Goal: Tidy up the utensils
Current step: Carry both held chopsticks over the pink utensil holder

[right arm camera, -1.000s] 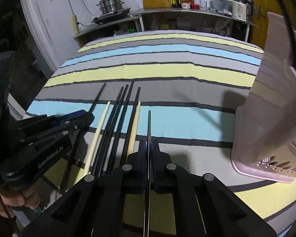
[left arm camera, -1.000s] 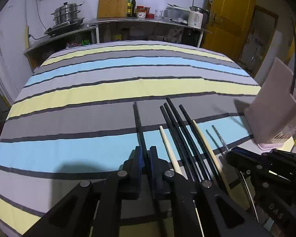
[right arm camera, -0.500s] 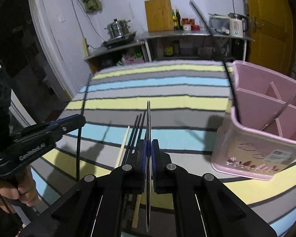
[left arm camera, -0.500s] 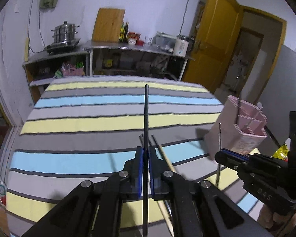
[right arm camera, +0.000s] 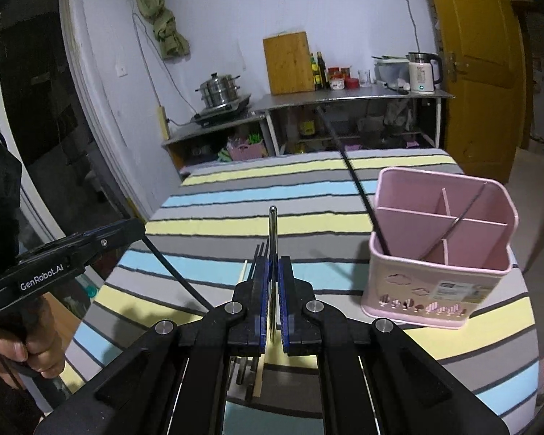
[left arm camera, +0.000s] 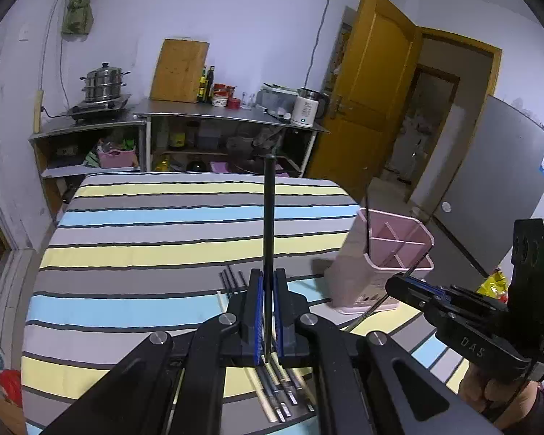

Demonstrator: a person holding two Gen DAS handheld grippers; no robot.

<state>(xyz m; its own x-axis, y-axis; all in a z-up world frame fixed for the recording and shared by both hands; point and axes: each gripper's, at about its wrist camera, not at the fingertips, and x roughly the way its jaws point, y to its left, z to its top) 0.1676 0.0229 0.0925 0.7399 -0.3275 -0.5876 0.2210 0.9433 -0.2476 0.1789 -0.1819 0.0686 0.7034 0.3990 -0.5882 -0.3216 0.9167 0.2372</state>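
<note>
Two hand-held grippers are up over the striped table (right arm camera: pixel 308 195), each clamped on one utensil. The left hand-held gripper (left arm camera: pixel 267 311) has its jaws together on a single black chopstick (left arm camera: pixel 268 217), which stands up from between the blue pads and points toward the far edge of the table. The right hand-held gripper (right arm camera: pixel 273 290) is closed on one thin metal utensil (right arm camera: pixel 273 232), seen edge-on, so its kind cannot be told. The pink holder (right arm camera: pixel 439 290) stands on the table to the right of both grippers; its partitions make four compartments. Two utensils lean inside it: one black chopstick (right arm camera: pixel 359 188) in the near-left compartment, rising toward the far left, and one thin dark utensil (right arm camera: pixel 464 210) slanting across the middle partitions. On the table left of the holder, below the grippers, a row of loose chopsticks (left arm camera: pixel 232 282) lies side by side: three black ones and at least two pale wooden ones can be counted, the rest hidden behind the gripper bodies. One hand (right arm camera: pixel 21 344) shows at the left edge of the right wrist view, wrapped round the left gripper's handle.
</note>
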